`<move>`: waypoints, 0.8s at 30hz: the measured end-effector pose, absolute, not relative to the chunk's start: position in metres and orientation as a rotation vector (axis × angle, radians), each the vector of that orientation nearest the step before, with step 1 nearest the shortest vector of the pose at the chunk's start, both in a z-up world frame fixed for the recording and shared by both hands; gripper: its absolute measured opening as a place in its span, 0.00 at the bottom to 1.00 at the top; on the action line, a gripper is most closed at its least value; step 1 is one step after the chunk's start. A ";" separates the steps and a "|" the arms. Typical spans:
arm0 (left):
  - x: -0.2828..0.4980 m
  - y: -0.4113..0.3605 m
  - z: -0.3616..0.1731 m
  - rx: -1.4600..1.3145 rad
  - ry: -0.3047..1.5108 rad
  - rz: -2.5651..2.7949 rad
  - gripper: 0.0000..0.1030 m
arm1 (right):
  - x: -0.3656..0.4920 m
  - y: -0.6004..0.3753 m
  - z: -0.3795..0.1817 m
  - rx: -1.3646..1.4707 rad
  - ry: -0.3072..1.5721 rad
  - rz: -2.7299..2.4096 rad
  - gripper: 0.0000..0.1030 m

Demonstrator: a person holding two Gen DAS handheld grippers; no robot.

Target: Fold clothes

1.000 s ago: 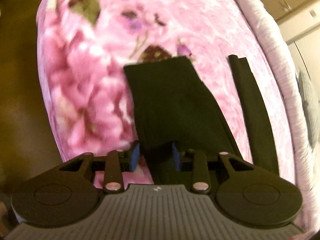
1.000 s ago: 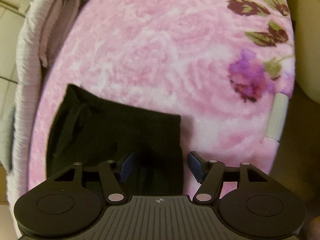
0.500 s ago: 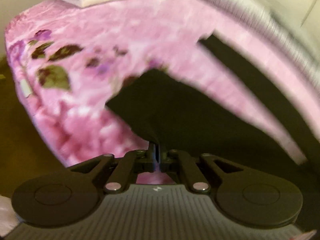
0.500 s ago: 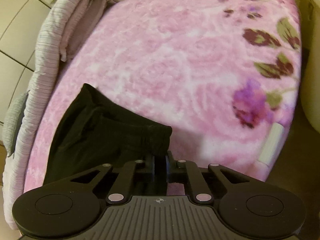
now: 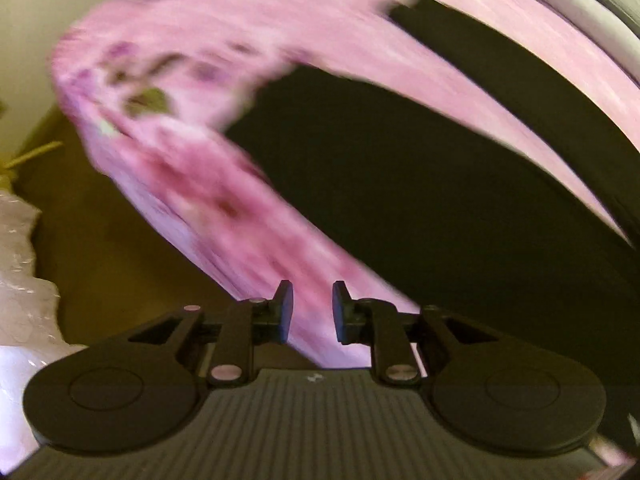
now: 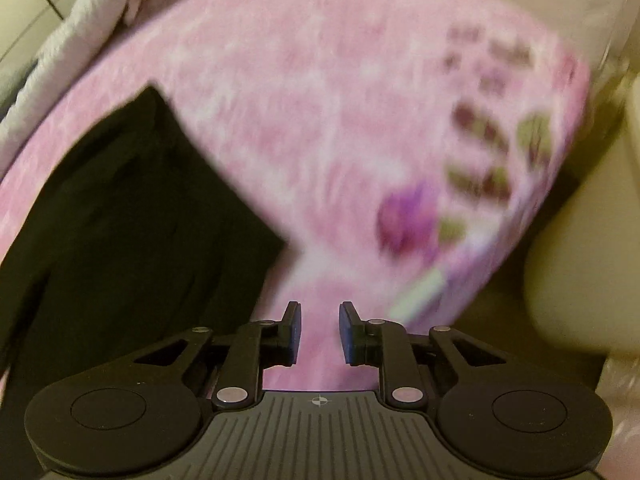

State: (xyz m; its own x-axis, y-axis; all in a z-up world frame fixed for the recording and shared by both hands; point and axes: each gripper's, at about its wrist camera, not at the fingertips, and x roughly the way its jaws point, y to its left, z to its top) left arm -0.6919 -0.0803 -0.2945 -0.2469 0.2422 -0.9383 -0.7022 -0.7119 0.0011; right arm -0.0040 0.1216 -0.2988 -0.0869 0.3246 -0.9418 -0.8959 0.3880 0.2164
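Left gripper (image 5: 312, 312): jaws parted by a small gap, nothing between them, over the edge of the pink floral blanket (image 5: 208, 184). Right gripper (image 6: 319, 334): jaws likewise slightly apart, empty. Black garment (image 6: 120, 208): flat on the blanket, beyond and left of the right gripper, untouched. 2 views, both blurred.
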 end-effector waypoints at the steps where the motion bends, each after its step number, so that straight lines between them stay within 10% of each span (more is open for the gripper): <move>1: -0.673 -0.079 -0.287 -1.405 0.582 1.946 0.17 | -0.008 0.117 -0.298 -0.594 1.303 1.126 0.20; 24: -0.470 -0.110 -0.114 -1.058 0.682 1.725 0.27 | -0.119 0.041 -0.141 -0.775 1.015 1.676 0.21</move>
